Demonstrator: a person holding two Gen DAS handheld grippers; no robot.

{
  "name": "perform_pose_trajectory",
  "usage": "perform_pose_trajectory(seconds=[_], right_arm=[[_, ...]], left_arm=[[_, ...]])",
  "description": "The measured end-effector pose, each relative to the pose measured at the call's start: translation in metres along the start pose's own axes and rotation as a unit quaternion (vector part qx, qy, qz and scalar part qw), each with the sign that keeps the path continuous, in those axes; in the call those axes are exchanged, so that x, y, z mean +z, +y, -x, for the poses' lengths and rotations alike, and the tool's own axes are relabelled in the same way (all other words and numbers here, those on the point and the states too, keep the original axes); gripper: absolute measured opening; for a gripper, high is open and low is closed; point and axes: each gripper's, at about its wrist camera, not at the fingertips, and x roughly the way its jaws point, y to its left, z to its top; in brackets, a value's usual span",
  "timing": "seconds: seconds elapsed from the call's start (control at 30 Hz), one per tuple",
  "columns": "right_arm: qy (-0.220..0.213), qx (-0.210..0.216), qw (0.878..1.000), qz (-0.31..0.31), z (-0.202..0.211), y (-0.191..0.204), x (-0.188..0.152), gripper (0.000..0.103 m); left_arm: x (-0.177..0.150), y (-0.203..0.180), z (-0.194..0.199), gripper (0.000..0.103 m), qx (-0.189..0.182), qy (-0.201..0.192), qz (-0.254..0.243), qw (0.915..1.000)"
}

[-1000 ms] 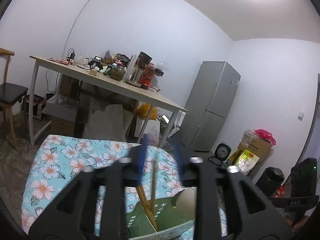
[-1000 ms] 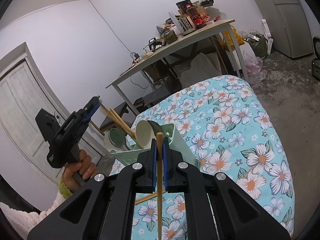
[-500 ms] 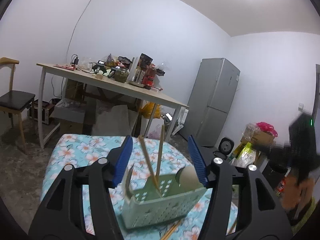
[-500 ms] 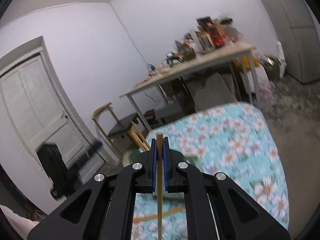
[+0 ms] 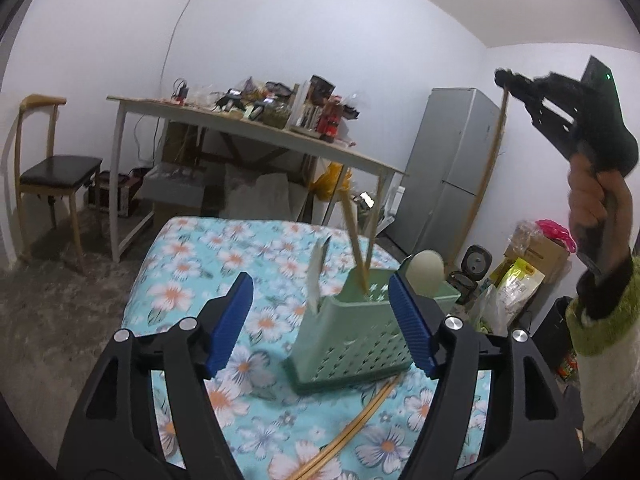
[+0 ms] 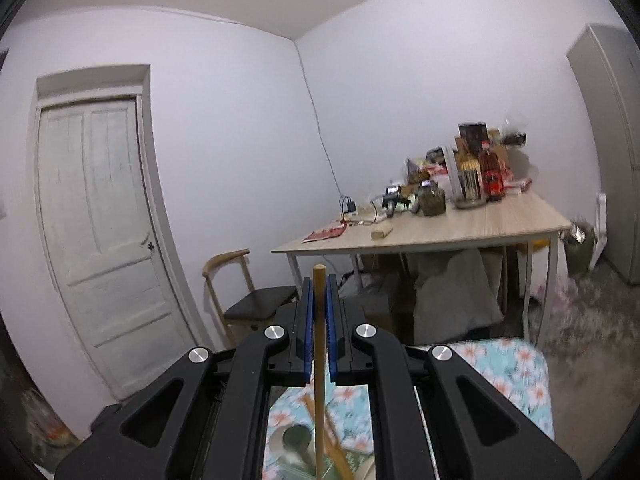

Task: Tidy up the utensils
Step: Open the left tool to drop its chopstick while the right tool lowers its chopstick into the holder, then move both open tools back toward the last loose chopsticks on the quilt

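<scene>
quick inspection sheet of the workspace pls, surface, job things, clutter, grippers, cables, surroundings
surface: floral cloth covers it.
job's things: green basket stands on the cloth, holding two leaning chopsticks, a pale spoon and a flat white utensil; loose chopsticks lie on the cloth in front of the basket.
clutter: nothing seen on the cloth.
grippers: left gripper has just been opening, nothing between its pads; right gripper is shut on a single chopstick, raised above the basket.
cables: one runs up the wall behind the wooden table.
surroundings: chair, fridge, white door, bags on the floor.
</scene>
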Motion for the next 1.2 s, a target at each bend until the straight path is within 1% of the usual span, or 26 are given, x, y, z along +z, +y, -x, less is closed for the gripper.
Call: perform_pose_trajectory(seconds=[0.17, 0.3, 0.37, 0.43, 0.47, 0.5, 0.53, 0.57, 0.63, 0.7, 0.73, 0.87, 0.97, 1.03, 1.1, 1.13, 1.2], right_arm=[[0.017, -0.020, 0.999, 0.042, -0.036, 0.005, -0.014, 0.006], [0.053, -0.033, 0.996, 0.062, -0.062, 0.001, -0.042, 0.006], [0.081, -0.040, 0.994, 0.069, -0.068, -0.004, -0.059, 0.006], [0.095, -0.048, 0.992, 0.071, -0.070, -0.007, -0.069, 0.008], [0.103, -0.050, 0.991, 0.068, -0.067, -0.010, -0.073, 0.010], [0.105, -0.051, 0.991, 0.063, -0.066, -0.012, -0.073, 0.021], [0.103, -0.053, 0.992, 0.056, -0.061, -0.016, -0.074, 0.028], [0.097, -0.054, 0.993, 0.048, -0.055, -0.019, -0.073, 0.038], [0.089, -0.054, 0.994, 0.037, -0.045, -0.022, -0.072, 0.040], [0.083, -0.059, 0.995, 0.024, -0.033, -0.026, -0.069, 0.046], [0.080, -0.061, 0.995, 0.018, -0.027, -0.028, -0.069, 0.048], [0.076, -0.070, 0.995, -0.011, 0.001, -0.037, -0.077, 0.055], [0.081, -0.084, 0.992, -0.045, 0.022, -0.047, -0.092, 0.059], [0.091, -0.096, 0.988, -0.080, 0.038, -0.055, -0.108, 0.064], [0.104, -0.107, 0.983, -0.109, 0.048, -0.062, -0.125, 0.072], [0.113, -0.114, 0.980, -0.120, 0.052, -0.064, -0.136, 0.074], [0.142, -0.139, 0.970, -0.139, 0.059, -0.066, -0.162, 0.084]], left_arm=[[-0.003, 0.010, -0.003, 0.067, 0.008, 0.008, 0.008, 0.9999], [-0.005, 0.012, -0.002, 0.067, 0.011, 0.012, 0.008, 0.9998], [-0.006, 0.014, -0.004, 0.068, 0.011, 0.015, 0.009, 0.9998], [-0.007, 0.014, -0.006, 0.068, 0.011, 0.019, 0.011, 0.9997], [-0.008, 0.015, -0.007, 0.068, 0.011, 0.021, 0.011, 0.9997], [-0.008, 0.016, -0.008, 0.068, 0.011, 0.022, 0.010, 0.9997], [-0.008, 0.016, -0.008, 0.068, 0.011, 0.022, 0.010, 0.9996], [-0.008, 0.016, -0.009, 0.068, 0.011, 0.023, 0.010, 0.9996], [-0.007, 0.014, -0.009, 0.068, 0.009, 0.023, 0.009, 0.9996], [-0.007, 0.011, -0.009, 0.069, 0.009, 0.023, 0.007, 0.9997], [-0.008, 0.010, -0.008, 0.070, 0.009, 0.023, 0.005, 0.9997], [-0.009, 0.006, -0.009, 0.070, 0.010, 0.027, -0.002, 0.9996], [-0.010, 0.004, -0.009, 0.071, 0.009, 0.032, -0.003, 0.9995], [-0.011, 0.003, -0.009, 0.071, 0.007, 0.036, -0.005, 0.9993], [-0.013, 0.002, -0.010, 0.072, 0.007, 0.042, -0.008, 0.9991], [-0.014, 0.002, -0.012, 0.072, 0.006, 0.046, -0.010, 0.9989], [-0.017, 0.001, -0.015, 0.073, 0.006, 0.058, -0.013, 0.9982]])
